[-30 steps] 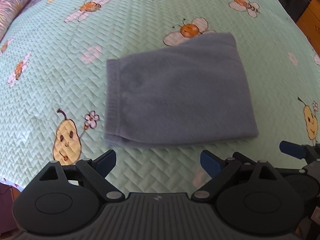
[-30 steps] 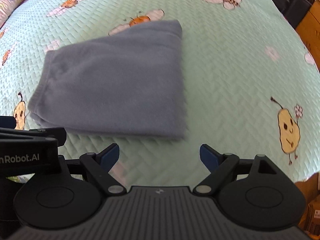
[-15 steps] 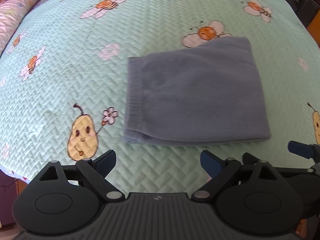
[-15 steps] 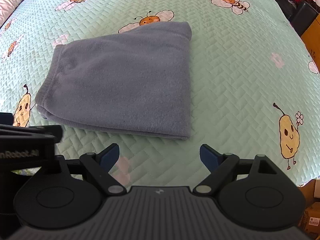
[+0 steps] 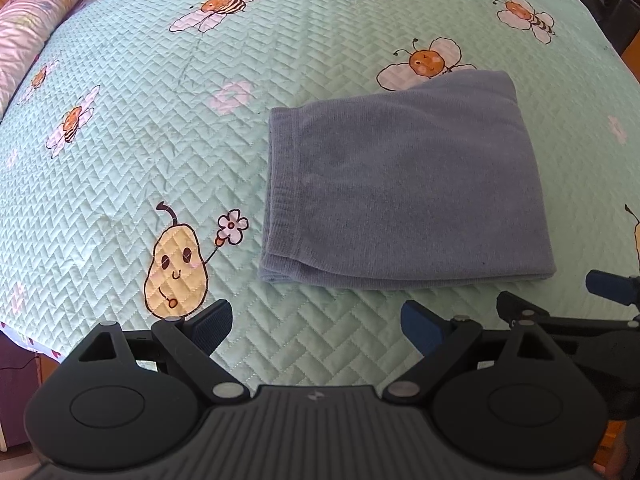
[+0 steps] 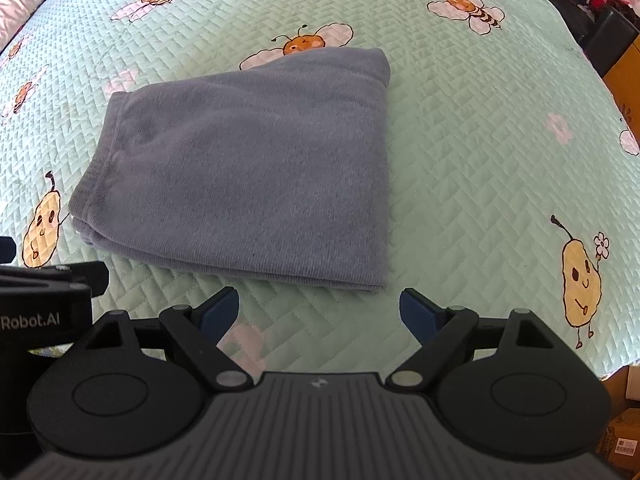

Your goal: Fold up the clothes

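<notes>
A grey-blue garment [image 5: 404, 184] lies folded into a flat rectangle on the mint green quilt [image 5: 160, 128]; its ribbed hem faces left. It also shows in the right wrist view [image 6: 248, 176]. My left gripper [image 5: 316, 326] is open and empty, just short of the garment's near edge and a little left of it. My right gripper [image 6: 320, 312] is open and empty, near the garment's near right corner. Neither touches the cloth.
The quilt [image 6: 480, 120] has bee and pear prints. A pink patterned pillow [image 5: 28, 40] lies at the far left. Dark items and wooden furniture [image 6: 608, 36] stand past the bed's right edge. The bed's near edge [image 5: 24, 344] drops off at lower left.
Both grippers have drawn back and risen from the folded garment, which now looks smaller and farther off. The garment has not moved. Both grippers stay open.
</notes>
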A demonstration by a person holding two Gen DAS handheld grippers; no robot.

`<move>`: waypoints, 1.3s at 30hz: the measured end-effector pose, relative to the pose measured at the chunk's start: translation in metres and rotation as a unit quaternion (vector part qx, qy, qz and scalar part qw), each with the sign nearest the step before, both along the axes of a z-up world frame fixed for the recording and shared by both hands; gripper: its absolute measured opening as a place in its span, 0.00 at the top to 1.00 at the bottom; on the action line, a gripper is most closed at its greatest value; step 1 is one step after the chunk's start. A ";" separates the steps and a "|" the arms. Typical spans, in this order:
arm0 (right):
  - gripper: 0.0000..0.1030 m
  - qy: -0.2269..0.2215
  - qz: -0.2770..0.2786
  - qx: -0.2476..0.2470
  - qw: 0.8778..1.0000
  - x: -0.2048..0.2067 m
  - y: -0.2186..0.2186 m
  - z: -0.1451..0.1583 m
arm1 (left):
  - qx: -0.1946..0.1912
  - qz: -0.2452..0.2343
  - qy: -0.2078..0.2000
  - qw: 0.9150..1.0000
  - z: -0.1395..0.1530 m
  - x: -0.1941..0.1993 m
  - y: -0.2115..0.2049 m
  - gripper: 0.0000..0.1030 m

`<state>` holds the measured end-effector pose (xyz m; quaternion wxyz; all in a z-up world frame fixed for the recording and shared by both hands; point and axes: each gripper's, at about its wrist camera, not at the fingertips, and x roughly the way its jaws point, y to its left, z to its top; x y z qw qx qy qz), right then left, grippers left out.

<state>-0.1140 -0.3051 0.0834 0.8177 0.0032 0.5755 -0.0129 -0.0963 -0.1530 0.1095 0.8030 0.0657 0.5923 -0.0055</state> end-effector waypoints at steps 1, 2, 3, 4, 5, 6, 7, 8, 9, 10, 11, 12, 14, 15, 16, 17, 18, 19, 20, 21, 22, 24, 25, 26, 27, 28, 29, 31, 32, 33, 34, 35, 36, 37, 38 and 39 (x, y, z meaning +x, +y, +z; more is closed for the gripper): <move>0.15 0.000 -0.001 0.000 1.000 0.000 0.000 0.000 | 0.000 -0.001 0.000 1.000 0.000 0.000 0.000 0.09; 0.15 -0.001 -0.002 0.001 1.000 0.001 -0.001 0.000 | -0.001 -0.001 -0.001 1.000 0.000 0.000 -0.001 0.09; 0.15 -0.001 -0.002 0.001 1.000 0.001 -0.001 0.000 | -0.001 -0.001 -0.001 1.000 0.000 0.000 -0.001 0.09; 0.15 -0.001 -0.003 0.001 1.000 0.001 -0.002 0.000 | -0.001 -0.002 -0.001 1.000 0.000 0.000 -0.001 0.09; 0.15 -0.001 -0.004 0.002 1.000 0.001 -0.002 0.001 | -0.001 -0.002 -0.001 1.000 0.000 0.001 -0.001 0.09; 0.15 -0.001 -0.004 0.001 1.000 0.002 -0.002 0.001 | -0.001 -0.001 -0.001 1.000 0.000 0.001 -0.001 0.09; 0.15 -0.002 -0.004 0.001 1.000 0.002 -0.002 0.001 | 0.000 -0.001 -0.002 1.000 0.000 0.001 -0.001 0.09; 0.15 -0.002 -0.004 0.001 1.000 0.002 -0.001 0.001 | -0.001 0.000 -0.002 1.000 0.001 0.002 -0.001 0.09; 0.15 -0.003 -0.003 0.002 1.000 0.002 -0.001 0.000 | -0.001 0.000 -0.002 1.000 0.001 0.002 -0.001 0.09; 0.15 -0.004 -0.004 0.003 1.000 0.001 -0.001 0.001 | -0.001 0.000 -0.003 1.000 0.001 0.002 0.000 0.09; 0.15 -0.005 -0.005 0.004 1.000 0.001 -0.001 0.001 | -0.002 0.000 -0.004 1.000 0.001 0.002 0.000 0.09; 0.15 -0.006 -0.006 0.005 1.000 0.001 -0.002 0.001 | -0.002 0.001 -0.005 1.000 0.002 0.002 0.000 0.09; 0.15 -0.008 -0.008 0.008 1.000 0.001 -0.002 0.002 | -0.003 0.001 -0.006 1.000 0.002 0.002 0.000 0.09; 0.15 -0.009 -0.009 0.009 1.000 0.001 -0.002 0.002 | -0.003 0.001 -0.008 1.000 0.003 0.002 0.000 0.09; 0.15 -0.010 -0.010 0.011 1.000 0.000 -0.003 0.002 | -0.005 0.001 -0.011 1.000 0.003 0.002 -0.001 0.09; 0.15 -0.011 -0.011 0.012 1.000 0.000 -0.003 0.002 | -0.006 0.000 -0.014 1.000 0.004 0.001 -0.001 0.09; 0.15 -0.012 -0.012 0.013 1.000 0.000 -0.003 0.003 | -0.008 -0.001 -0.018 1.000 0.005 0.001 -0.001 0.09; 0.15 -0.013 -0.013 0.015 1.000 0.000 -0.004 0.003 | -0.009 -0.001 -0.021 1.000 0.006 0.001 -0.001 0.09; 0.15 -0.014 -0.015 0.018 1.000 -0.001 -0.004 0.003 | -0.010 -0.002 -0.024 1.000 0.007 0.000 -0.001 0.09; 0.15 -0.015 -0.017 0.020 1.000 -0.001 -0.004 0.003 | -0.011 -0.002 -0.026 1.000 0.007 0.000 -0.002 0.09; 0.15 -0.016 -0.018 0.021 1.000 -0.002 -0.004 0.003 | -0.011 -0.003 -0.028 1.000 0.008 0.000 -0.002 0.09; 0.15 -0.017 -0.020 0.022 0.999 -0.002 -0.003 0.003 | -0.013 -0.003 -0.029 0.999 0.008 0.000 -0.002 0.09; 0.15 -0.018 -0.021 0.023 0.999 -0.003 -0.003 0.003 | -0.015 -0.002 -0.029 0.999 0.008 -0.001 -0.002 0.09; 0.15 -0.018 -0.023 0.025 0.999 -0.003 -0.003 0.003 | -0.019 -0.001 -0.031 0.999 0.009 -0.001 -0.001 0.09; 0.15 -0.020 -0.024 0.028 0.999 -0.003 -0.003 0.003 | -0.023 0.000 -0.032 0.999 0.010 -0.001 0.000 0.09; 0.15 -0.024 -0.028 0.035 0.999 -0.004 -0.005 0.004 | -0.030 0.000 -0.035 0.999 0.011 -0.001 0.001 0.09; 0.15 -0.029 -0.031 0.042 0.998 -0.005 -0.006 0.005 | -0.038 0.000 -0.038 0.999 0.012 -0.001 0.002 0.09; 0.15 -0.037 -0.037 0.058 0.997 -0.006 -0.009 0.006 | -0.054 0.003 -0.046 0.997 0.015 0.000 0.004 0.09; 0.15 -0.042 -0.044 0.075 0.995 -0.006 -0.014 0.007 | -0.064 0.003 -0.049 0.997 0.016 0.000 0.006 0.09; 0.15 -0.048 -0.051 0.092 0.993 -0.006 -0.018 0.008 | -0.075 0.003 -0.049 0.996 0.016 0.001 0.008 0.09; 0.15 -0.053 -0.058 0.109 0.991 -0.006 -0.023 0.008 | -0.089 0.003 -0.049 0.995 0.016 0.002 0.011 0.09; 0.15 -0.057 -0.064 0.127 0.988 -0.006 -0.028 0.008 | -0.117 0.006 -0.052 0.992 0.017 0.002 0.016 0.09; 0.15 -0.062 -0.072 0.149 0.984 -0.006 -0.034 0.008 | -0.146 0.008 -0.056 0.988 0.018 0.003 0.021 0.09; 0.15 -0.066 -0.079 0.172 0.980 -0.006 -0.040 0.007 | -0.174 0.011 -0.060 0.983 0.019 0.004 0.026 0.09; 0.15 -0.071 -0.086 0.199 0.974 -0.007 -0.046 0.006 | -0.202 0.014 -0.064 0.977 0.021 0.004 0.031 0.09; 0.15 -0.076 -0.093 0.226 0.967 -0.008 -0.053 0.004 | -0.241 0.024 -0.077 0.967 0.021 0.006 0.041 0.09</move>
